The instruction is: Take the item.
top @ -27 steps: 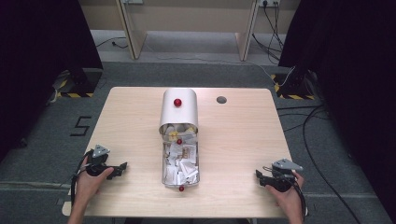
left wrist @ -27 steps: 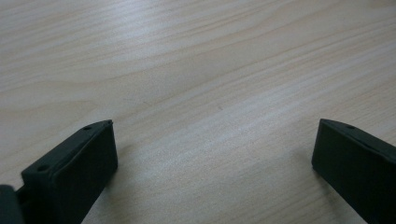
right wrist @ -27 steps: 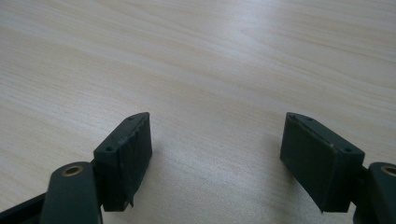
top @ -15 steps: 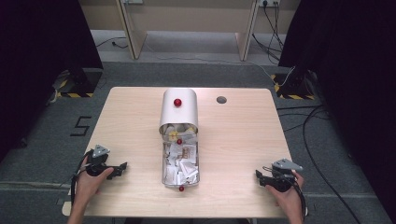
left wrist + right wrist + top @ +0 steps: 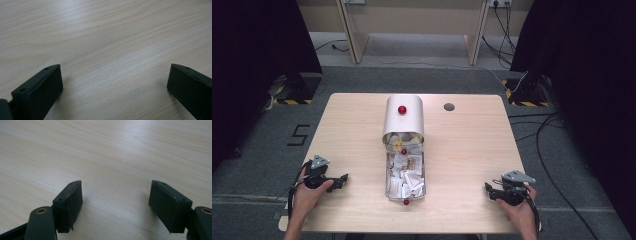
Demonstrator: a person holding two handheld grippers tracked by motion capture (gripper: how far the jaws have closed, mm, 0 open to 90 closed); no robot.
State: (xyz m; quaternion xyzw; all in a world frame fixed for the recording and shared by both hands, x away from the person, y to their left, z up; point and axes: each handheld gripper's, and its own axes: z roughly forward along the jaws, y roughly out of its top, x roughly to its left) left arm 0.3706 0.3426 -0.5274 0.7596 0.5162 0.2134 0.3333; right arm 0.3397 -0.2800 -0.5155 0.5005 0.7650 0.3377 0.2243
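Observation:
A metal box point(image 5: 403, 117) with a rounded lid and a red knob point(image 5: 402, 109) lies in the middle of the wooden table point(image 5: 472, 150). A clear tray point(image 5: 405, 172) full of small paper packets sticks out of it toward me, with a red knob point(image 5: 406, 202) at its near end. My left gripper point(image 5: 343, 178) rests on the table at the near left, open, with bare wood between its jaws point(image 5: 115, 75). My right gripper point(image 5: 488, 190) rests at the near right, open too, nothing between its jaws point(image 5: 116, 195).
A small dark round hole point(image 5: 449, 106) sits in the tabletop right of the box. Cables point(image 5: 557, 150) trail over the grey floor to the right. Wooden furniture legs point(image 5: 349, 30) stand beyond the table's far edge.

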